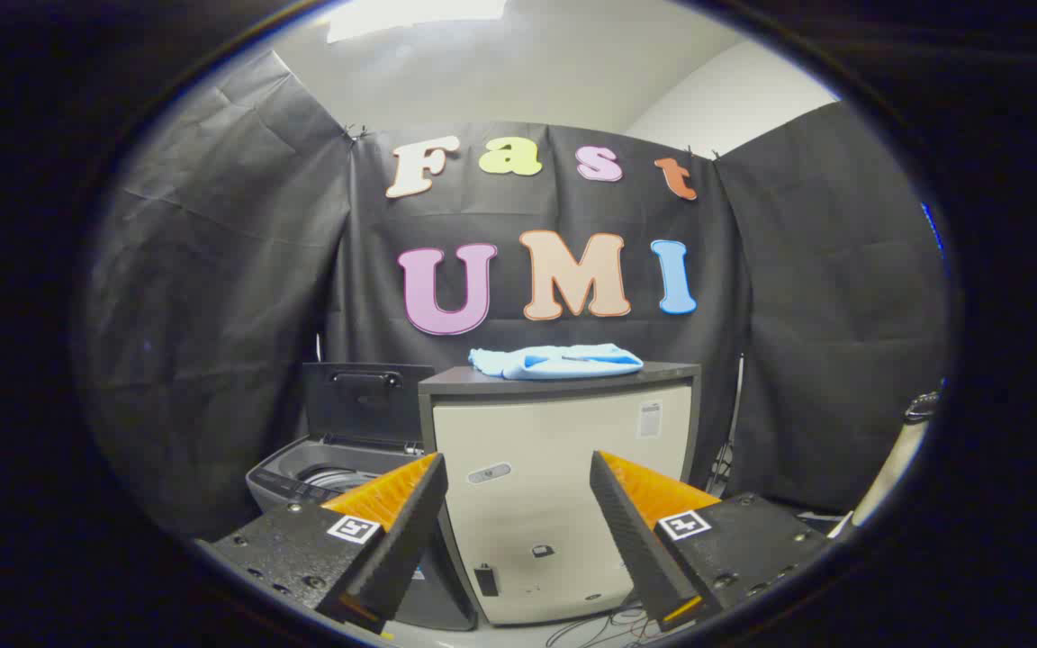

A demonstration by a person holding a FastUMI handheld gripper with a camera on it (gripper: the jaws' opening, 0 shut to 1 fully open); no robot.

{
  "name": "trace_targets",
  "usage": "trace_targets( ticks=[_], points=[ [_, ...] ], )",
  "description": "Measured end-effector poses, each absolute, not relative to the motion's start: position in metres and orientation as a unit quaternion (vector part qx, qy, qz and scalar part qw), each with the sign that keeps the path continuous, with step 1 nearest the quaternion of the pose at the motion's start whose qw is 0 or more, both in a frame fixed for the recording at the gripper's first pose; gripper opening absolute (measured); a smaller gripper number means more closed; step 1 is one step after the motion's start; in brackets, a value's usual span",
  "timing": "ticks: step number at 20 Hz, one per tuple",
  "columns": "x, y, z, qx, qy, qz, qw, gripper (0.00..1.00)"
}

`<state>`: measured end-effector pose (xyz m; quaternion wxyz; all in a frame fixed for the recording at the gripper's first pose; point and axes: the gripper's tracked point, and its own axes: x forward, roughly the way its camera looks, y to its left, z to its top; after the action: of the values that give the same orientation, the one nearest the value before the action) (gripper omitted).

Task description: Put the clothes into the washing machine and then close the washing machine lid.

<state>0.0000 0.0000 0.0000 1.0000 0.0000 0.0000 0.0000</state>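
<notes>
My hand-held gripper (518,486) hangs released, fingers wide apart, grasping nothing. At centre frame, beyond the fingers, the light blue clothes (556,361) lie on a cabinet (563,477). At lower left the washing machine (338,468) stands, lid (365,400) raised. The cabinet's small labels are too small to read.

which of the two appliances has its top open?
The washer, low and left of the pale cabinet: its lid stands upright, drum exposed. The cabinet's flat top carries the blue cloth. Gripper is open, short of both.
</notes>
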Motion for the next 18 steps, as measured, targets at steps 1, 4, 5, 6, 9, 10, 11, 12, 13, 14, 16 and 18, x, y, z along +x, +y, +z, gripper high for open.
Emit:
trace_targets(
  ticks=[1, 4, 5, 6, 9, 10, 11, 12, 13, 14, 16, 18],
  points=[
    [0.000, 0.000, 0.000, 0.000, 0.000, 0.000, 1.000, 0.96],
    [0.001, 0.000, -0.005, -0.001, 0.006, -0.001, 1.000, 0.97],
    [0.001, 0.001, -0.007, -0.001, 0.007, -0.001, 1.000, 0.97],
    [0.001, 0.002, -0.008, -0.001, 0.009, -0.001, 1.000, 0.97],
    [0.003, 0.002, -0.012, 0.003, 0.015, 0.002, 1.000, 0.97],
    [0.004, 0.000, -0.014, 0.005, 0.018, -0.003, 1.000, 0.97],
    [0.006, -0.005, -0.017, 0.009, 0.022, -0.011, 1.000, 0.97],
    [0.007, -0.010, -0.020, 0.011, 0.026, -0.023, 0.999, 0.97],
    [0.008, -0.013, -0.020, 0.013, 0.026, -0.028, 0.999, 0.97],
    [0.009, -0.014, -0.020, 0.019, 0.024, -0.029, 0.999, 0.96],
    [0.015, -0.017, -0.022, 0.031, 0.026, -0.030, 0.999, 0.95],
    [0.022, -0.019, -0.025, 0.040, 0.036, -0.026, 0.998, 0.94]
  ],
)
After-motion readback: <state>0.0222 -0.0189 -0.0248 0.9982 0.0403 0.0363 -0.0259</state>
